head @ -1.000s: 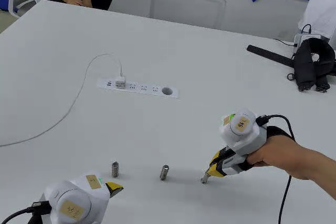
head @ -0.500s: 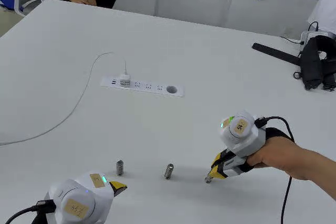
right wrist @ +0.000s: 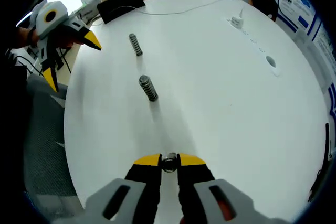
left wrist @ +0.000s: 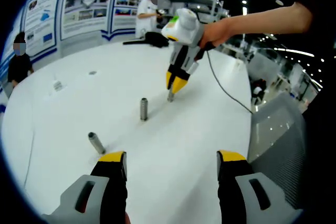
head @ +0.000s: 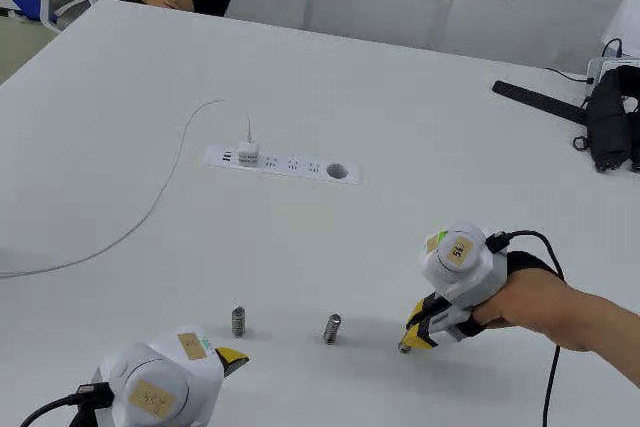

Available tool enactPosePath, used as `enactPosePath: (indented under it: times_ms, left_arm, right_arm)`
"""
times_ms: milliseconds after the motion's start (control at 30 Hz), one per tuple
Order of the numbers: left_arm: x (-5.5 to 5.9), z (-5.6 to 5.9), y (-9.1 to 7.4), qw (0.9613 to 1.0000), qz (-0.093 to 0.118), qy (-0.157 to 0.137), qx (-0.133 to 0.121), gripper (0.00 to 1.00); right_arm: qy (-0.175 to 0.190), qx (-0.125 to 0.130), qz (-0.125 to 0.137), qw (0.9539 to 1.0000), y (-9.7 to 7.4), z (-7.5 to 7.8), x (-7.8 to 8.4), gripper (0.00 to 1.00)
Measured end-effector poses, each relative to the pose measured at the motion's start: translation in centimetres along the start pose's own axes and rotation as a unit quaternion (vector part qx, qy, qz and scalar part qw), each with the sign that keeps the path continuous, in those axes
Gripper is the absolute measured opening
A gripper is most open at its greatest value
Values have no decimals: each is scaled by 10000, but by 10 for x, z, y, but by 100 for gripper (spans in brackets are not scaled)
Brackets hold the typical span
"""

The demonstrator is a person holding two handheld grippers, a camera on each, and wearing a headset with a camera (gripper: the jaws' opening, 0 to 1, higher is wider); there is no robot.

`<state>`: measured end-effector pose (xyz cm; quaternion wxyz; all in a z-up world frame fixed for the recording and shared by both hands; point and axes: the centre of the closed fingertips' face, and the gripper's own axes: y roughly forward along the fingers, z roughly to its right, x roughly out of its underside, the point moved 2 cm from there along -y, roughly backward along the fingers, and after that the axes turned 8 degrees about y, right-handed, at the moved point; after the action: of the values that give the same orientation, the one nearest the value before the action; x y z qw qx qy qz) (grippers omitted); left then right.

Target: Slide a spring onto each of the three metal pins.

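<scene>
Nearer you than the power strip (head: 285, 163), past its right end: third spring (right wrist: 169, 163) clamped in your right gripper (head: 408, 344) | tips lower than a second ago, so it is likely seating home | middle spring (head: 332, 328) and left spring (head: 238, 321) upright, apparently already mounted, strip's near side | left gripper (left wrist: 171, 157) jaws apart, empty

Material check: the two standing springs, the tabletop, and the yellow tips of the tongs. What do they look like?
Left spring and middle spring: bare grey metal, likely steel; coil ridges glint dully. Tabletop: smooth white, low sheen; laminate or painted board, can't tell. Right tongs tips: yellow over black, probably moulded plastic or rubber; shut on a small metal piece.
</scene>
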<state>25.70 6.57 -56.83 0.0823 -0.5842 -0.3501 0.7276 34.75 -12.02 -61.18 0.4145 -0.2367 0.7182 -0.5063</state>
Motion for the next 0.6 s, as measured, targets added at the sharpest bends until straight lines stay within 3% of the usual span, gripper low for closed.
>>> enactPosePath:
  times_ms: [600]
  left_arm:
    - [0, 1, 1, 10000, -6, -10, 14, 71]
  right_arm:
    - [102, -8, 5, 9999, 7, 0, 4, 17]
